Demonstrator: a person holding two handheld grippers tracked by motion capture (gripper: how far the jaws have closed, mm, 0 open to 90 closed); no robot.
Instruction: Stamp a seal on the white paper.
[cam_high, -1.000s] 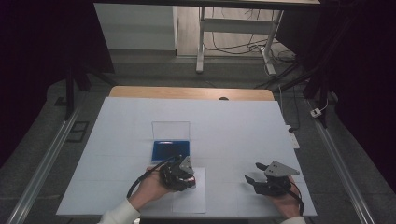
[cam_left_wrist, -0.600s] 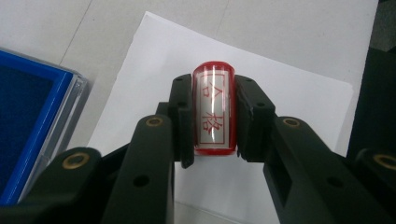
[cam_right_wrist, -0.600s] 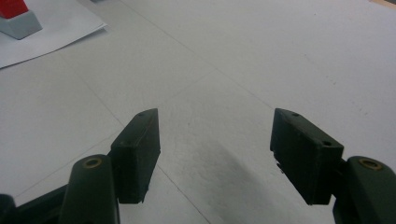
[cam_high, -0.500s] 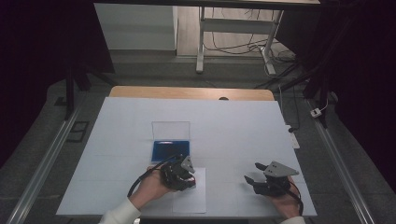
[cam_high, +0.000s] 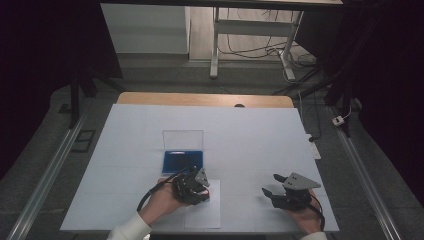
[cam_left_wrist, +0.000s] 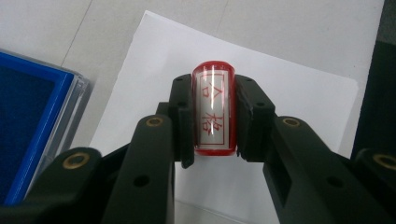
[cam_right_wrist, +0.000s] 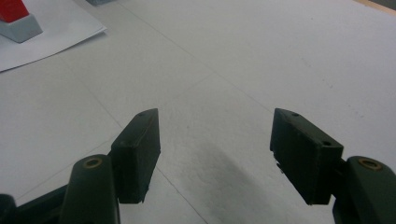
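Two black two-jaw grippers sit low on the white-covered table (cam_high: 250, 130), each in one of the person's hands, at the near edge of the high view. The left gripper (cam_left_wrist: 212, 116) has its jaws clamped on a red-bodied stamp with a clear face showing red characters (cam_left_wrist: 213, 112); the pads press on both long sides of the stamp, which stands lengthwise between them, pointing toward twelve o'clock in the left gripper view. Under the stamp lies a white sheet of paper (cam_left_wrist: 289, 93), spreading out at twelve and three o'clock from the jaws. At nine o'clock from the stamp, just beside the paper's edge, is the blue ink pad in its clear plastic case (cam_left_wrist: 32, 130).

In the high view the left gripper (cam_high: 192, 184) rests at the top of the paper (cam_high: 202, 215), with the blue pad (cam_high: 182, 160) close by at twelve o'clock and its clear lid (cam_high: 183, 137) standing open behind it. Whether the stamp touches the paper cannot be told.

Well apart, at three o'clock from the left gripper, the right gripper (cam_high: 275, 189) rests on the bare table cover. Its jaws stand wide apart with nothing between them, as the right gripper view (cam_right_wrist: 215, 154) makes plain; there a red and grey block (cam_right_wrist: 16, 21) sits on the paper's corner at eleven o'clock.
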